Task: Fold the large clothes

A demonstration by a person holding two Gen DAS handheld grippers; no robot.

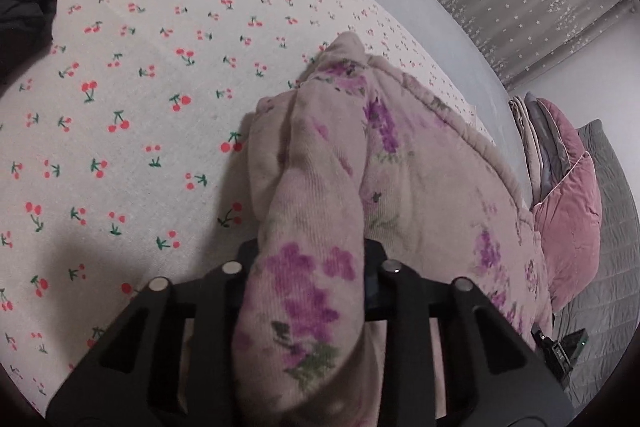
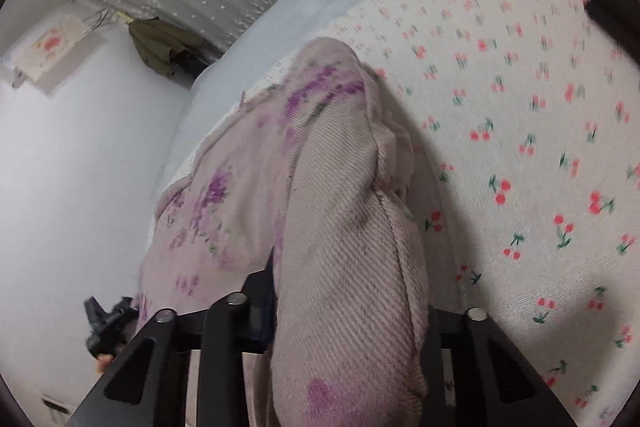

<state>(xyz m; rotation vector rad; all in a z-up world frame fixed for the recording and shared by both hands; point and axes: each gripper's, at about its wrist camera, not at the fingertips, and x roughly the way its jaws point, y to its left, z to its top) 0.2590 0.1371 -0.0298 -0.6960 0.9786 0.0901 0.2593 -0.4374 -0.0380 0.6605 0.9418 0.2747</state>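
Gripping thick bunches of the floral quilted garment (image 1: pixel 400 155), both tools hold it above the cherry-print sheet (image 1: pixel 120 75). Left gripper (image 1: pixel 308 291) fingers clamped on a fat roll of fabric; right gripper (image 2: pixel 348 311) likewise. Risks, as judged: bulky wad slipping from either pinch, uneven lift skewing the fold, hanging cloth snagging the pink pillow (image 1: pixel 568 211) beside the sheet.

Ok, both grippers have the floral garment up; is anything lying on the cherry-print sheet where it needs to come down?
Nothing visible does. The floral garment is clamped in the left hand-held gripper and the right hand-held gripper, and the cherry-print sheet ahead lies bare. A dark garment sits at its far left edge, pink pillows off to the right.
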